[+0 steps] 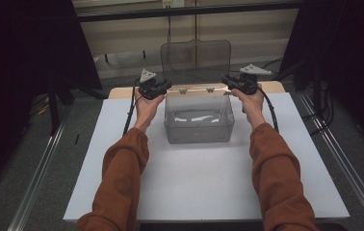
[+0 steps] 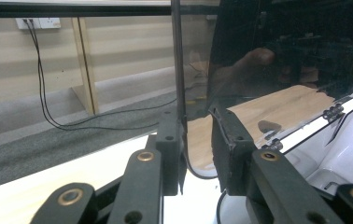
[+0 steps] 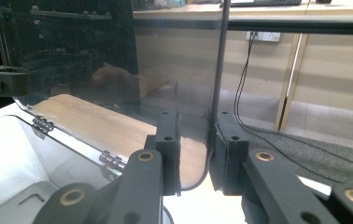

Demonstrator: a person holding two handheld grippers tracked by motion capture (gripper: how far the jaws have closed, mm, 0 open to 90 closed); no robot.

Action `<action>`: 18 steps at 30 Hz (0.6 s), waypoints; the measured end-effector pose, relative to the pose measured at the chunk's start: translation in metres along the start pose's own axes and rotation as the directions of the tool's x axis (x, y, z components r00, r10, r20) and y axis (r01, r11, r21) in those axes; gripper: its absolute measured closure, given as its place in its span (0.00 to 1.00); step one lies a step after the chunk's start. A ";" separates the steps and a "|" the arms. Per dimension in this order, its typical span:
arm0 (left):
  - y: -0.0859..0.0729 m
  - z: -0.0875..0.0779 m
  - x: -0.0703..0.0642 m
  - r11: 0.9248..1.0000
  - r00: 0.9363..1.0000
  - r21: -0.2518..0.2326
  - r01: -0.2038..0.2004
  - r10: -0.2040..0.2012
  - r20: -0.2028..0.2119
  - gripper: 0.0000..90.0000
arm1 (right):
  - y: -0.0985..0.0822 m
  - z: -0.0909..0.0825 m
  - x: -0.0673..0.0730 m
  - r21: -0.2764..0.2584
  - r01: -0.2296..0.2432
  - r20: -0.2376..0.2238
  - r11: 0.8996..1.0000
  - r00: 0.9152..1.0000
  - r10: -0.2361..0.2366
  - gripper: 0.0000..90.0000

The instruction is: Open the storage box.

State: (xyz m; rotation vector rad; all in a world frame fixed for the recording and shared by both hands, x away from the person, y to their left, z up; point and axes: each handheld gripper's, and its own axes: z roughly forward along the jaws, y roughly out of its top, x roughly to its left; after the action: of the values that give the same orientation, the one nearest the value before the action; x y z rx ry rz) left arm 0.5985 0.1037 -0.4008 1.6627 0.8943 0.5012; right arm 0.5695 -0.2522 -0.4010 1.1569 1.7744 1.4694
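Observation:
A clear plastic box (image 1: 199, 126) stands at the far middle of the white mat (image 1: 199, 183). Its tinted hinged lid (image 1: 195, 57) is raised upright behind it. My left gripper (image 1: 167, 88) is at the lid's lower left corner and my right gripper (image 1: 225, 81) at its lower right corner, both pointing inward. In the left gripper view the lid's (image 2: 282, 56) rounded corner sits between the jaws of my left gripper (image 2: 197, 140), its side edge against one pad. The right gripper view mirrors this: the lid (image 3: 72, 56) stands between the jaws of my right gripper (image 3: 194, 135). Both are shut on it.
The mat lies on a wooden table (image 1: 122, 91) with metal rails (image 1: 40, 168) along both sides. Small hinges (image 3: 111, 161) join lid and box. Black cables (image 1: 131, 113) trail from the grippers. A wall with a socket and hanging cords (image 2: 39, 70) lies beyond.

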 end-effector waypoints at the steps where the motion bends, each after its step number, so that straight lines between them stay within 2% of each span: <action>1: 0.000 0.000 0.000 1.000 1.000 0.003 0.001 -0.001 0.002 0.82 | 0.000 0.000 0.000 0.000 0.000 0.000 1.000 1.000 0.000 0.83; 3: 0.000 -0.001 0.002 0.999 1.000 0.028 -0.018 0.018 0.003 0.82 | 0.000 0.000 0.000 0.002 -0.011 0.002 1.000 1.000 0.011 0.83; 6: 0.001 0.000 0.000 1.000 1.000 0.023 0.004 -0.004 0.001 0.81 | 0.001 0.001 -0.001 0.010 -0.026 0.004 1.000 1.000 0.026 0.83; 7: 0.001 0.000 0.001 0.999 1.000 0.032 -0.008 0.008 0.000 0.81 | 0.001 0.001 -0.001 0.011 -0.028 0.004 1.000 1.000 0.028 0.83; 9: 0.001 0.000 0.001 0.999 1.000 0.040 -0.006 0.007 -0.002 0.81 | 0.002 0.002 -0.001 0.021 -0.038 0.006 0.999 0.999 0.038 0.83; 10: 0.001 0.001 0.001 0.999 1.000 0.035 0.009 -0.009 -0.001 0.81 | 0.002 0.002 -0.001 0.025 -0.041 0.006 0.999 0.999 0.041 0.83; 12: 0.002 0.001 0.002 0.999 1.000 0.051 0.003 -0.003 0.000 0.80 | 0.003 0.002 -0.002 0.031 -0.053 0.007 0.998 0.999 0.053 0.83; 15: 0.002 0.002 0.003 0.997 1.000 0.067 0.024 -0.025 0.002 0.80 | 0.004 0.004 -0.002 0.040 -0.068 0.013 0.997 0.998 0.068 0.83; 18: 0.004 0.003 0.003 0.996 0.999 0.084 0.032 -0.032 0.000 0.79 | 0.007 0.005 -0.002 0.073 -0.088 0.025 0.993 0.996 0.086 0.83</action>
State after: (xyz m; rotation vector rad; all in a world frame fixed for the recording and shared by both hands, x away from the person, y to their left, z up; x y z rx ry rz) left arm 0.6041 0.1037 -0.3979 1.7215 0.9511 0.4461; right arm 0.5769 -0.2512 -0.3956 1.2976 1.7972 1.4457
